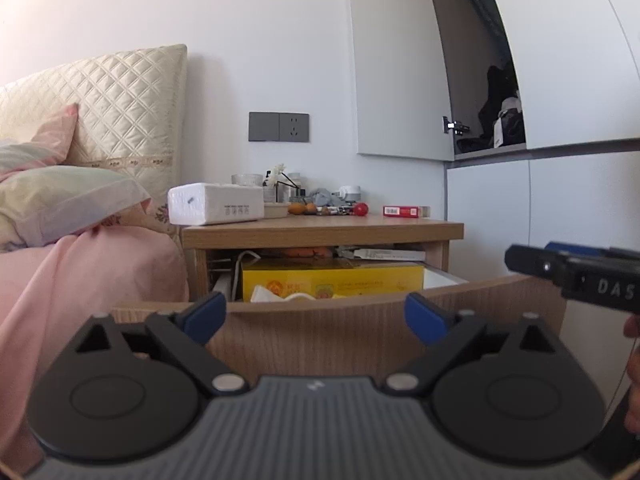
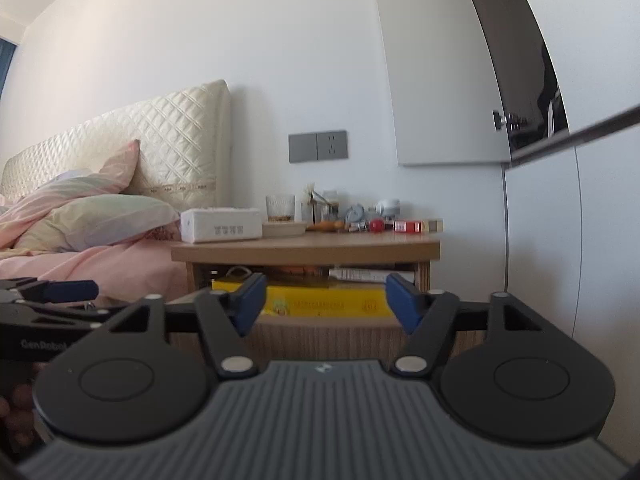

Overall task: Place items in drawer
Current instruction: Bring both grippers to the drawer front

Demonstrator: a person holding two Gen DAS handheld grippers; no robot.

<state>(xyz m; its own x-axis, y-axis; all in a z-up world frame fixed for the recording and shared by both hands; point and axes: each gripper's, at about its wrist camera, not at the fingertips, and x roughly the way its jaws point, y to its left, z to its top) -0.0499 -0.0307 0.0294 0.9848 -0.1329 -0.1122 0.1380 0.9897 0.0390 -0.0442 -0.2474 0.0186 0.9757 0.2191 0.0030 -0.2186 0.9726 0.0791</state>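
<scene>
The wooden nightstand's drawer (image 1: 316,332) is pulled out toward me, and its front also shows in the right wrist view (image 2: 328,340). A yellow box (image 1: 332,280) lies inside it, seen too in the right wrist view (image 2: 320,304). On the nightstand top (image 1: 320,226) lie a white tissue pack (image 1: 216,204), a red ball (image 1: 361,209), a red-and-white box (image 1: 405,211) and small clutter. My left gripper (image 1: 316,316) is open and empty just before the drawer front. My right gripper (image 2: 326,302) is open and empty, farther back; it also shows at the left wrist view's right edge (image 1: 576,272).
A bed with pink bedding (image 1: 72,280) and pillows stands left of the nightstand. A white wardrobe (image 1: 560,208) with an open upper door stands to the right. A grey wall socket (image 1: 279,127) is above the nightstand.
</scene>
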